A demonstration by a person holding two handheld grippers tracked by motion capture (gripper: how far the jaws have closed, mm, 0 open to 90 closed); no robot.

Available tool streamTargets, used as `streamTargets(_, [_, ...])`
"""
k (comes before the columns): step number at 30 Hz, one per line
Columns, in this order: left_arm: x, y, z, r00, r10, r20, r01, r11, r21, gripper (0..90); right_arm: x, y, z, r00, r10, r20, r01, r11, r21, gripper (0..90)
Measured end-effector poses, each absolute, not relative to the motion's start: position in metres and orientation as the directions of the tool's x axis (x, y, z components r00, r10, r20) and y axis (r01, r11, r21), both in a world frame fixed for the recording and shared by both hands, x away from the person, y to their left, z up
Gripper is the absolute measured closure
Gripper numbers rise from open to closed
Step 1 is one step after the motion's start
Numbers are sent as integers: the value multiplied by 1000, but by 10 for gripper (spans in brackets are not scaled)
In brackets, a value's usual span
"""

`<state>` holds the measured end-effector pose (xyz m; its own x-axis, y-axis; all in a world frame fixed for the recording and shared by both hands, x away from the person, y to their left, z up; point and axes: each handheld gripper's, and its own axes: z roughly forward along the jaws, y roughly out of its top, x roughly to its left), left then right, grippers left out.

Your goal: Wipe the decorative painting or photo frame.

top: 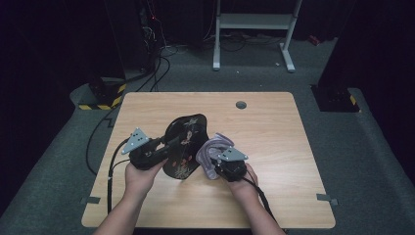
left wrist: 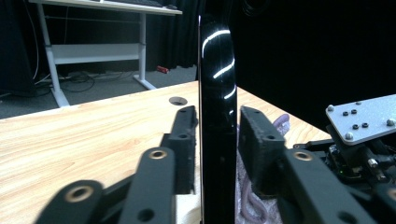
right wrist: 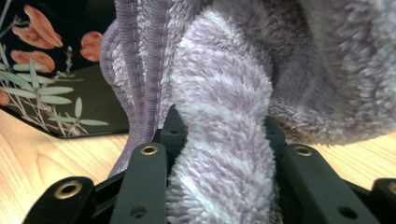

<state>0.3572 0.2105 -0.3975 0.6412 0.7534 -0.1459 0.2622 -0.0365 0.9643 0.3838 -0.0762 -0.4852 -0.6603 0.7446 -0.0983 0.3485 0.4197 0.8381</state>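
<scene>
Fluffy lilac towel [right wrist: 224, 140] pinched in the right gripper's [top: 221, 164] jaws; left gripper [top: 172, 144] jaws spread beside the upright lacquer tray [top: 185, 144] – wiping looks barely begun, on the bench [top: 274, 137].

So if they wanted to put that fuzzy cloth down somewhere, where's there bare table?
The table is bare on its right half, from the purple cloth to the right edge, and along the far edge beside the round hole. The far-left corner is bare too. It is crowded mid-table, around the black floral tray and both grippers.
</scene>
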Motion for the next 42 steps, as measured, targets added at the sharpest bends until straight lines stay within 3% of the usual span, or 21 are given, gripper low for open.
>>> streamTargets(6, [354,212,-406,650,748,-136,268,-58,962,538,385,-80,-486,-663,744,-81,358,410,839,644])
streamTargets(20, [343,221,-445,652,744,-143,312,-92,946,469,383,-77,-488,-670,737,-87,348,416,840,635])
streamTargets(34, [337,208,-484,665,742,-84,297,-160,941,605,382,-79,-486,-675,733,-87,333,407,850,626])
streamTargets(42, [343,205,-487,672,735,-94,276,-130,952,762,382,-80,-486,-667,740,-80,343,401,850,626])
